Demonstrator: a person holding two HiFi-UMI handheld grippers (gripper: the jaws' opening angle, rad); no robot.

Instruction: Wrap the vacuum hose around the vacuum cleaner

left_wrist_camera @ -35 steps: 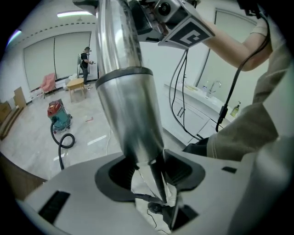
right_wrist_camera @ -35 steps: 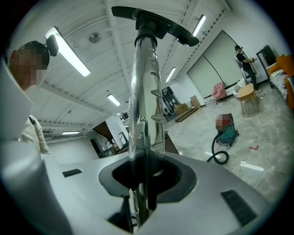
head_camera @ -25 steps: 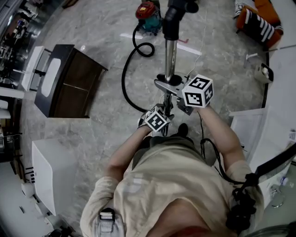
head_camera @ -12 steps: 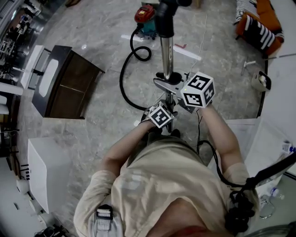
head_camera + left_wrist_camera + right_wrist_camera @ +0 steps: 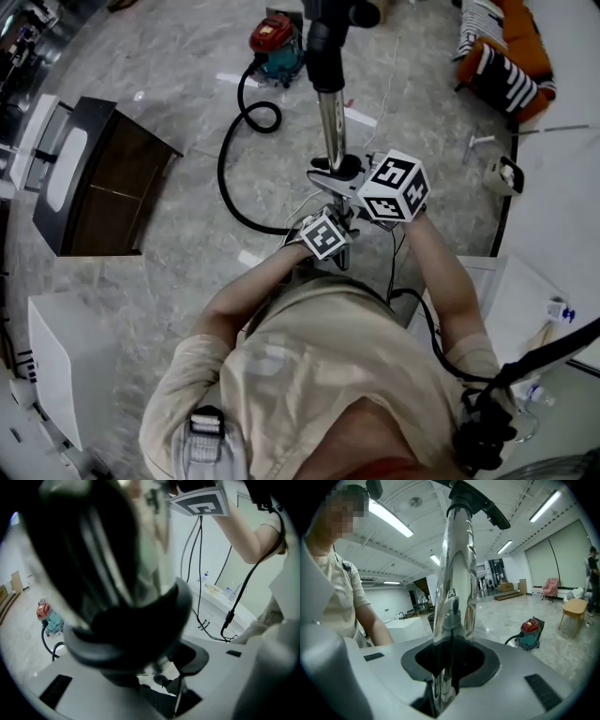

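Right gripper (image 5: 449, 666): jaws clamped on the chrome wand tube (image 5: 457, 569). The tube runs up from the jaws, near upright, to a black handle end (image 5: 480, 501) above.

Left gripper (image 5: 157, 670): sits just below and to the left of the right one in the head view, pointing down. Its jaws pinch the vacuum hose (image 5: 126, 620) at its black ribbed end. That end is close and blurred and fills most of the left gripper view.

From the left gripper the hose drops to the floor (image 5: 178, 56) and arcs away from both grippers. It makes one loop (image 5: 261, 117), then joins the vacuum cleaner (image 5: 277, 41).

The vacuum cleaner is red and teal and stands on the floor well ahead of the grippers, beside the wand's top in the head view. In the right gripper view it is far off, to the right of the jaws. The hose lies loose on the floor.

A dark cabinet (image 5: 103, 178) is well to the left of the left gripper. An orange striped seat (image 5: 502, 52) is far right, beyond the right gripper.
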